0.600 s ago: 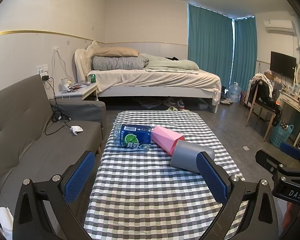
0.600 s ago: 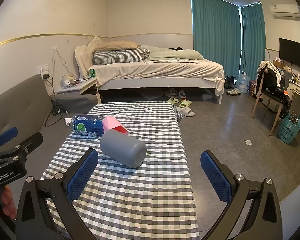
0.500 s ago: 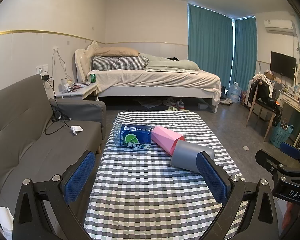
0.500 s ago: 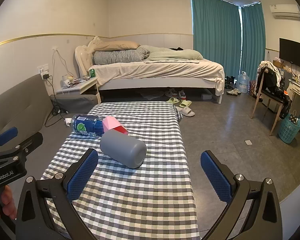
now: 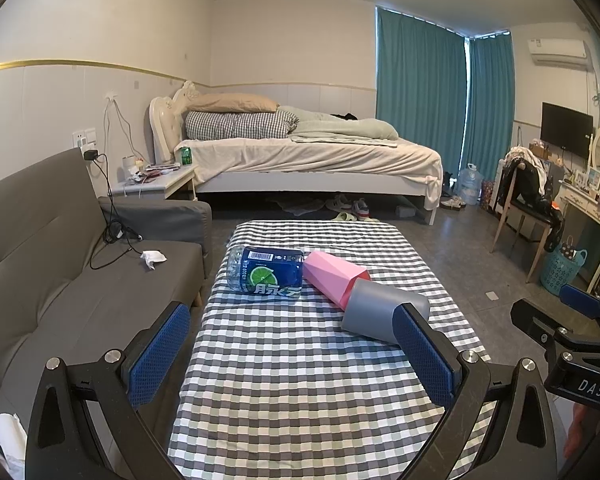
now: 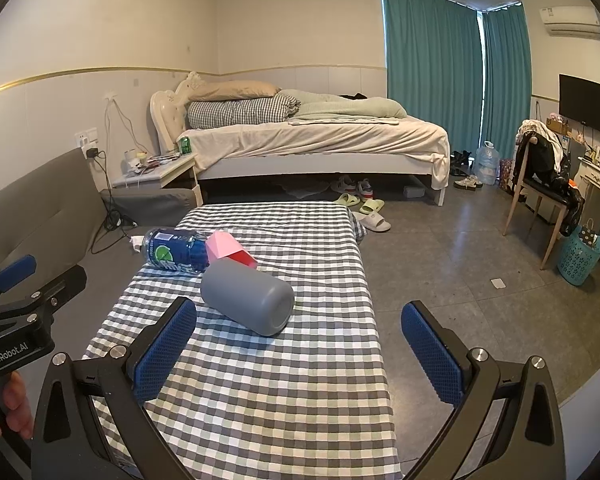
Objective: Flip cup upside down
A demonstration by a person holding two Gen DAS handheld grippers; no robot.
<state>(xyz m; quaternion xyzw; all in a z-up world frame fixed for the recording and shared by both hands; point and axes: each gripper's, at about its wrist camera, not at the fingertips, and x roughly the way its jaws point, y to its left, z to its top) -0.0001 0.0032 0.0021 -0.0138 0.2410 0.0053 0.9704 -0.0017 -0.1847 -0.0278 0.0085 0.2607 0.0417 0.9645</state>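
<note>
A grey cup [image 5: 374, 314] lies on its side on the checked table [image 5: 300, 392]; it also shows in the right wrist view [image 6: 247, 300], closed base toward that camera. A pink faceted cup [image 5: 334, 280] lies on its side behind it, touching it; it also shows in the right wrist view [image 6: 228, 249]. My left gripper [image 5: 290, 354] is open and empty, above the table's near part, short of the cups. My right gripper [image 6: 298, 354] is open and empty, near the table's right edge, the grey cup just ahead of its left finger.
A blue plastic bottle [image 5: 266, 274] lies on its side against the pink cup. A grey sofa [image 5: 40, 280] runs along the table's left. A bed [image 5: 308, 160] stands behind, slippers [image 6: 366, 210] on the floor, a chair [image 6: 540, 184] and blue basket [image 6: 582, 254] at the right.
</note>
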